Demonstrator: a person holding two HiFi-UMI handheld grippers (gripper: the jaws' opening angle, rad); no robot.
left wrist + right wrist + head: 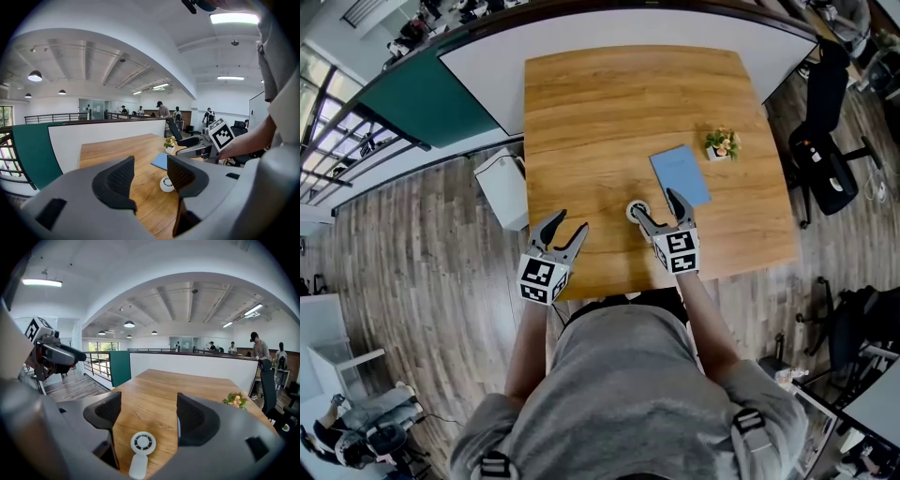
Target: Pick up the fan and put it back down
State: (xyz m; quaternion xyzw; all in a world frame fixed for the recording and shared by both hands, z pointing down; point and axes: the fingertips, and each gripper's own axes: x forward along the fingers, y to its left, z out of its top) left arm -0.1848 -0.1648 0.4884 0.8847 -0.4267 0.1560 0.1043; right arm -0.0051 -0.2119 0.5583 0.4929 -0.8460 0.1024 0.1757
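Note:
A small white handheld fan (pixel 637 211) lies flat on the wooden table (pixel 609 103) near its front edge. In the right gripper view the fan (pixel 142 444) lies below and ahead of the jaws, round head away from me and handle toward me, apart from both pads. My right gripper (pixel 654 202) hangs over it, open and empty. My left gripper (pixel 572 222) is open too, off to the fan's left over the table's front edge. The left gripper view has the fan (pixel 166 184) partly behind its right finger, with the right gripper (pixel 197 151) beyond.
A blue notebook (pixel 680 174) lies just behind the fan, and a small potted plant (pixel 722 143) stands past it. A white bin (pixel 504 187) sits on the floor at the table's left. A black office chair (pixel 825 159) stands at the right.

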